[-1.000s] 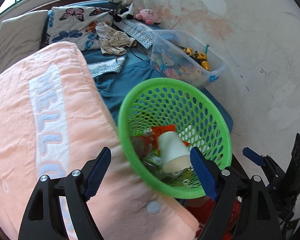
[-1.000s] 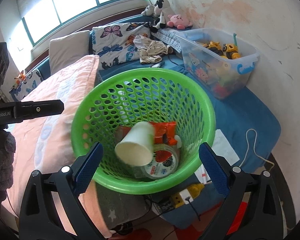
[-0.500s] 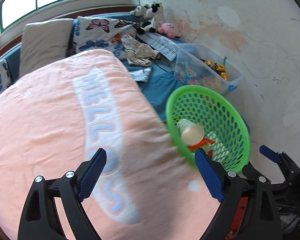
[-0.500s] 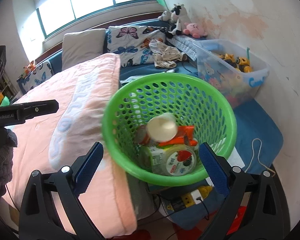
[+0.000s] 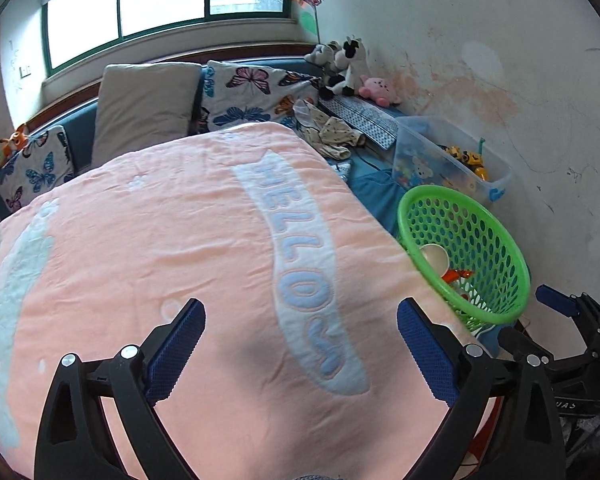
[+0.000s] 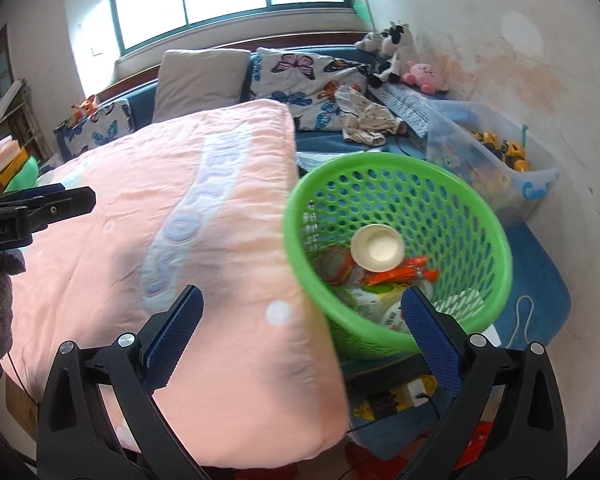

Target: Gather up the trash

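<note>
A green perforated basket stands beside the bed; it also shows in the left wrist view. Inside it lie a white paper cup, an orange wrapper and other packaging. My right gripper is open and empty, in front of the basket's left rim and above the blanket's corner. My left gripper is open and empty over the pink blanket, with the basket to its right. The right gripper's blue finger shows at the right edge of the left wrist view.
The pink "HELLO" blanket covers the bed. Butterfly pillows, plush toys, crumpled clothes and a clear toy bin line the back and the wall. A power strip and cables lie on the floor below the basket.
Both grippers have pulled back and swung left, away from the basket. The basket now sits to the right in both views and the blanket fills more of them. Both stay open.
</note>
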Available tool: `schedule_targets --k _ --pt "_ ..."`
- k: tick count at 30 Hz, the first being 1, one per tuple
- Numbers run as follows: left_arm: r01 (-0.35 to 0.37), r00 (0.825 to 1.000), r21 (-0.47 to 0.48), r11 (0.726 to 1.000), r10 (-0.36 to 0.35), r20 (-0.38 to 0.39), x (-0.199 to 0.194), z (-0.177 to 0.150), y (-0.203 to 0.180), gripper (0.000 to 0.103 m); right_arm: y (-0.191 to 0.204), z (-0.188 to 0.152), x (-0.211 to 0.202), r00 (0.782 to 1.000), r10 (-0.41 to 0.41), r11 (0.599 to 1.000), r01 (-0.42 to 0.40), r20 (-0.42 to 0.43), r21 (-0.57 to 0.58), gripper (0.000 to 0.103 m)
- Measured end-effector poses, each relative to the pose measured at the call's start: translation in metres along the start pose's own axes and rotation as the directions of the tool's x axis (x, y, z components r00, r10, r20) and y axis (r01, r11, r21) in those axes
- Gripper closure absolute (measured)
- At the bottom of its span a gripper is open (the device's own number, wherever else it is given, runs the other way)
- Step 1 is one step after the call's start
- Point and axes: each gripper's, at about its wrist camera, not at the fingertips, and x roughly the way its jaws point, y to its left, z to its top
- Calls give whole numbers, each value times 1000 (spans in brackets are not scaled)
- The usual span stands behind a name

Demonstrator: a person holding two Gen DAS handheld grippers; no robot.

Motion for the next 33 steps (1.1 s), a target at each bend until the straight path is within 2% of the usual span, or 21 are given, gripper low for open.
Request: schedule_targets --k 6,17,24,33 --pt "-30 999 -39 999 32 34 -21 -18 22 8 22 -4 -1 1000 -1 999 1 9 -46 5" --pt "-81 996 -97 992 85 34 -39 -52 53 7 40 -13 -3 1000 22 999 -22 12 -42 4" --pt "-118 991 -110 987 124 45 -47 -62 60 7 52 -14 -7 999 25 998 -23 32 -65 4" --pt "-151 986 -134 979 158 48 -54 -71 64 7 63 -18 -5 997 68 995 -66 31 -70 4"
